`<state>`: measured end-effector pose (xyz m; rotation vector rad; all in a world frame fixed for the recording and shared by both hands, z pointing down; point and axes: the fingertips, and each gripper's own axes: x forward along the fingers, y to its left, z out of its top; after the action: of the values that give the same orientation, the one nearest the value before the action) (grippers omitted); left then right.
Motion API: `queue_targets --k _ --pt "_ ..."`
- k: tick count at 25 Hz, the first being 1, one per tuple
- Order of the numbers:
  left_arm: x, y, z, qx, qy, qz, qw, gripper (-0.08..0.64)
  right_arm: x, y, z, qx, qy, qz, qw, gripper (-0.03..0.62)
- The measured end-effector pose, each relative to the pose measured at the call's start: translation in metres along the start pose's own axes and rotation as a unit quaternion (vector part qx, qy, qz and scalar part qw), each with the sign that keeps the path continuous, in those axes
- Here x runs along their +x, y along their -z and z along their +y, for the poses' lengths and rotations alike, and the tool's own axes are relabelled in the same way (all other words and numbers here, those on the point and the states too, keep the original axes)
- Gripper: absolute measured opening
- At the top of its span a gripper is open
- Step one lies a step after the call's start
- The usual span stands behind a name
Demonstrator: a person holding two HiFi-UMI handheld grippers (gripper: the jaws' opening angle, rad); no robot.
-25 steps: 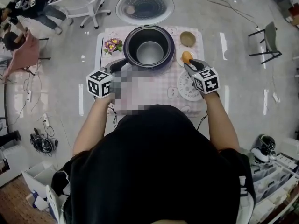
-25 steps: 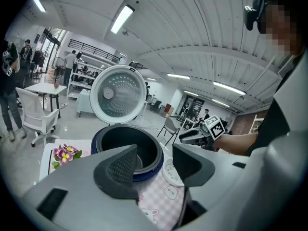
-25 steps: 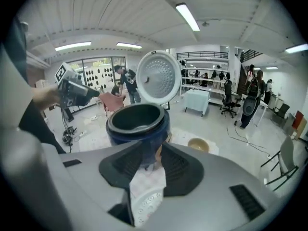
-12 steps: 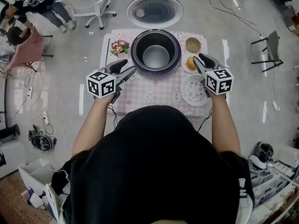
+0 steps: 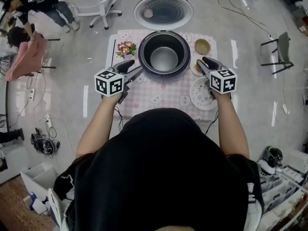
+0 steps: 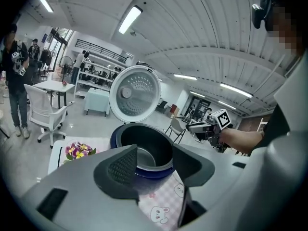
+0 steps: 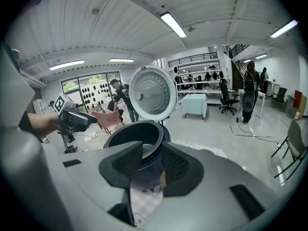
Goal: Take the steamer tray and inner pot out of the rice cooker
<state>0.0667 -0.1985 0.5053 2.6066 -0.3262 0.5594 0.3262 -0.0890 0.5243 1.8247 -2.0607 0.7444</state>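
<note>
Rice cooker (image 5: 141, 57) one, inner pot (image 5: 164, 59) one, steamer tray (image 5: 197, 94) one.

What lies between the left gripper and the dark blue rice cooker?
Only a bare strip of the pink checked tablecloth separates the left gripper, jaws open, from the dark blue rice cooker; the head view shows it.

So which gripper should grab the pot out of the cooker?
Probably the left: the left gripper is wide open, close beside the cooker with the pot inside. The right gripper is open too, but narrower.
</note>
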Motion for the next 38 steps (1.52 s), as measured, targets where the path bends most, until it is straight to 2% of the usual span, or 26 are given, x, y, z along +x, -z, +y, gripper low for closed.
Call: queue_targets --k 8,13,18,27,31,34,38 --pt "0.037 0.010 0.019 -0.011 -0.002 0.032 0.9994 0.241 0.045 0.015 0.004 0.039 -0.029 0.033 0.998 0.132" --pt "0.056 0.019 0.044 -0.033 -0.022 0.059 0.9975 0.235 0.071 0.027 0.003 0.085 -0.044 0.053 0.994 0.132" --pt "0.071 0.021 0.068 -0.042 -0.039 0.078 0.9953 0.227 0.095 0.037 0.000 0.095 -0.046 0.081 0.991 0.133" --pt "0.093 0.027 0.080 -0.059 -0.042 0.091 0.9932 0.219 0.114 0.034 0.001 0.170 -0.058 0.088 0.980 0.126" --pt "0.090 0.023 0.087 -0.092 -0.056 0.076 0.9913 0.204 0.116 0.031 0.000 0.199 -0.059 0.082 0.975 0.103" --pt "0.093 0.024 0.088 -0.129 -0.043 0.062 0.9887 0.183 0.117 0.029 -0.002 0.218 -0.061 0.077 0.971 0.094" --pt "0.095 0.023 0.091 -0.197 -0.036 0.039 0.9790 0.160 0.118 0.028 -0.003 0.239 -0.065 0.068 0.966 0.089"
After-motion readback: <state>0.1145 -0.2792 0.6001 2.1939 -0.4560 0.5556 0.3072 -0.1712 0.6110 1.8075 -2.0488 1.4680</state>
